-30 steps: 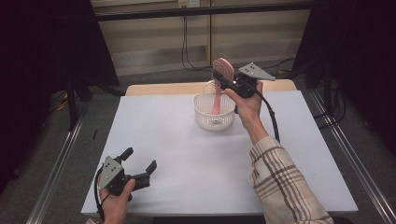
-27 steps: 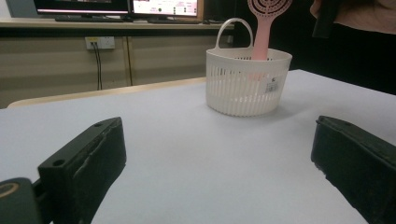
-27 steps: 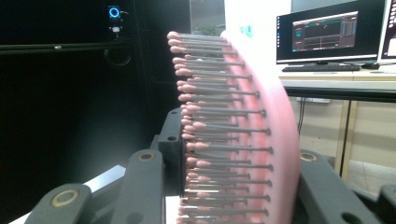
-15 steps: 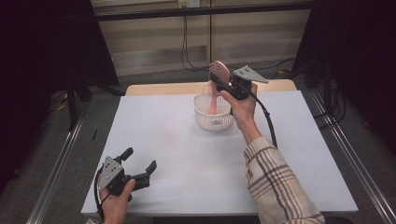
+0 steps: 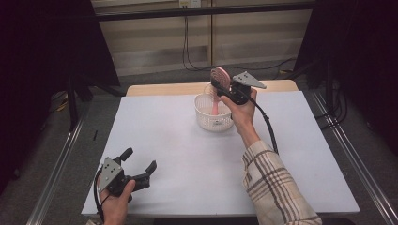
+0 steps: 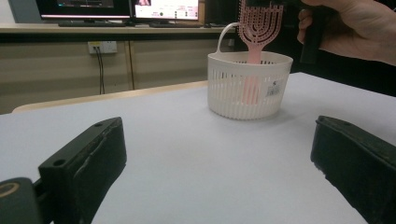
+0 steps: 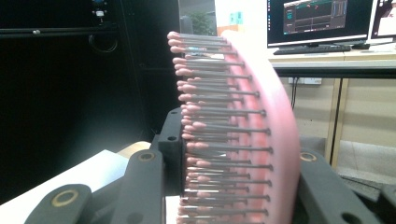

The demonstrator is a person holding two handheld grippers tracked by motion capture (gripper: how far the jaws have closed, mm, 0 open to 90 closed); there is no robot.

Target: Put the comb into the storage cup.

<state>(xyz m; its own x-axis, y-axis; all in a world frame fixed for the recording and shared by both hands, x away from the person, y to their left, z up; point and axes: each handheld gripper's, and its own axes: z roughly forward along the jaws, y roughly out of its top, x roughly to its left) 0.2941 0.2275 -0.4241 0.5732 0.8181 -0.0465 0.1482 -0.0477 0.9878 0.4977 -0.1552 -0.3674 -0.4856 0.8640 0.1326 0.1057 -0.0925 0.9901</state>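
White tabletop: the right hand-held gripper clamps a pink hairbrush upright, handle down inside the white basket directly beneath; the left hand-held gripper rests open, well apart.

The right gripper, clamped on the head of the pink hairbrush, sits lower than a second ago. Below it, the brush's handle now reaches deeper inside the white basket, where earlier more of it stood clear above the rim. The forearm behind the gripper has slid further left.
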